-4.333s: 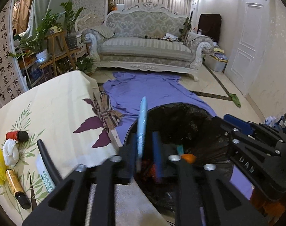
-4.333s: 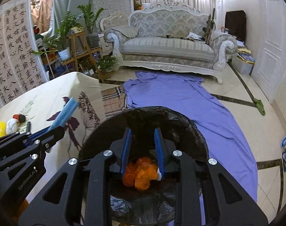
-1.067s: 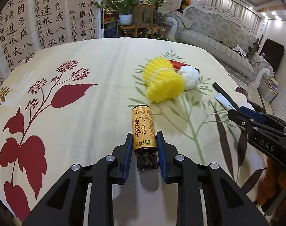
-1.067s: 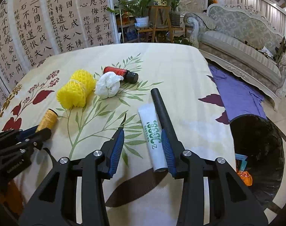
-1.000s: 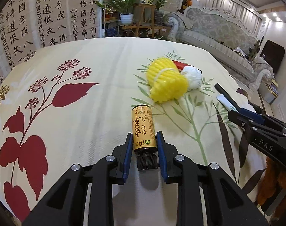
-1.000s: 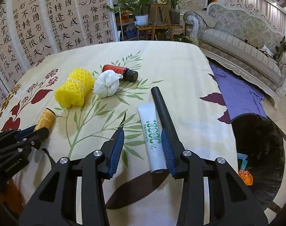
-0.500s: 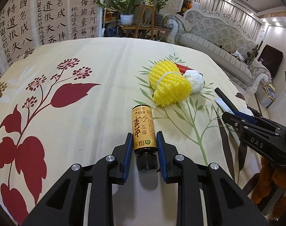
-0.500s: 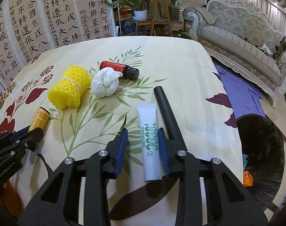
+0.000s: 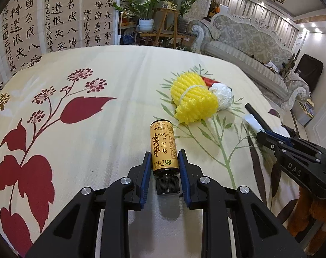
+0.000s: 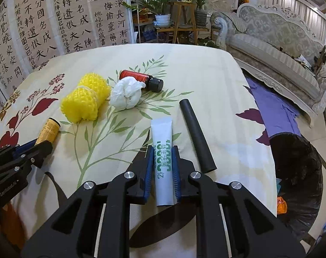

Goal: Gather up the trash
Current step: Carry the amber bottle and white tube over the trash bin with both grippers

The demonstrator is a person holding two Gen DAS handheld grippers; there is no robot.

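Observation:
A small yellow bottle (image 9: 163, 142) with a black cap lies on the floral tablecloth, and my left gripper (image 9: 164, 157) is shut on its lower end. In the right wrist view, my right gripper (image 10: 162, 150) is closing on a white tube with green print (image 10: 161, 133), its blue pads against the tube's sides. That view also shows the left gripper (image 10: 40, 148) with the yellow bottle (image 10: 49, 130) at the far left. The right gripper (image 9: 261, 135) appears at the right of the left wrist view.
On the cloth lie yellow foam netting (image 10: 85, 101), a crumpled white tissue (image 10: 126, 96), a red bottle with a black cap (image 10: 141, 79) and a black tube (image 10: 196, 135). A bin lined with a black bag (image 10: 296, 172) stands beyond the table's right edge.
The right gripper's jaws have come together from a wide gap onto the white tube. The left gripper has stayed shut on the yellow bottle.

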